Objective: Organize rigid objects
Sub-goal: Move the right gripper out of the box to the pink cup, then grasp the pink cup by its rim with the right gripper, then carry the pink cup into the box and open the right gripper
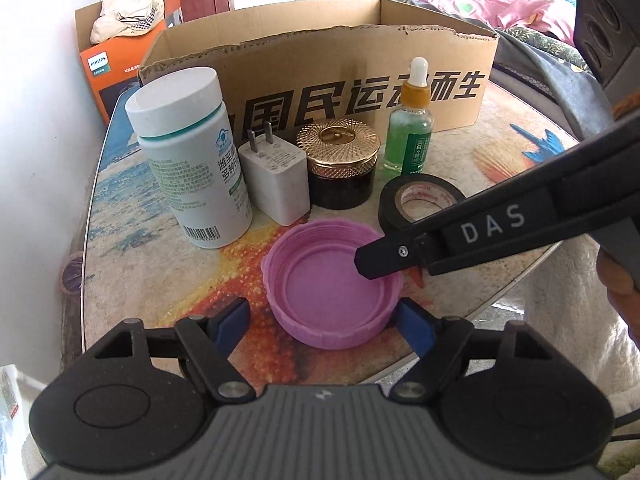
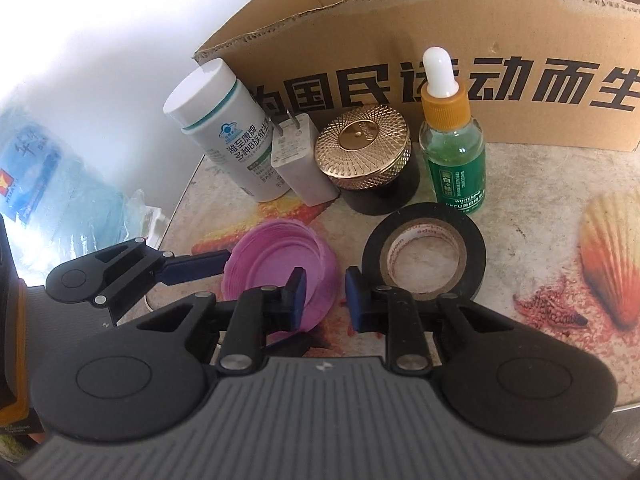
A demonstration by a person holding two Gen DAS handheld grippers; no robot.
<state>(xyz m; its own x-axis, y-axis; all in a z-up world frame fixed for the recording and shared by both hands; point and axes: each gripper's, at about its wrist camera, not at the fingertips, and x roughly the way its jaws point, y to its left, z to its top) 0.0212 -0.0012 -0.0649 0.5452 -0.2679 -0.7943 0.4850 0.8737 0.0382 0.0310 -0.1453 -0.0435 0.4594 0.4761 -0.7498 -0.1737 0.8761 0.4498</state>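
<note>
A pink plastic lid (image 1: 332,284) lies open side up on the patterned table. My left gripper (image 1: 322,320) is open, its blue pads either side of the lid's near rim without clear contact. My right gripper (image 2: 324,300) is open and narrow, straddling the lid's right wall (image 2: 280,272), with one finger (image 1: 384,256) inside the lid. Behind stand a white pill bottle (image 1: 192,156), a white charger plug (image 1: 276,180), a gold-lidded black jar (image 1: 340,164), a green dropper bottle (image 1: 412,128) and a black tape roll (image 1: 416,200).
An open cardboard box (image 1: 320,68) with black characters stands behind the row. An orange Philips box (image 1: 116,72) sits far left. The table edge (image 1: 92,240) runs near a white wall on the left. Bedding lies beyond at the right.
</note>
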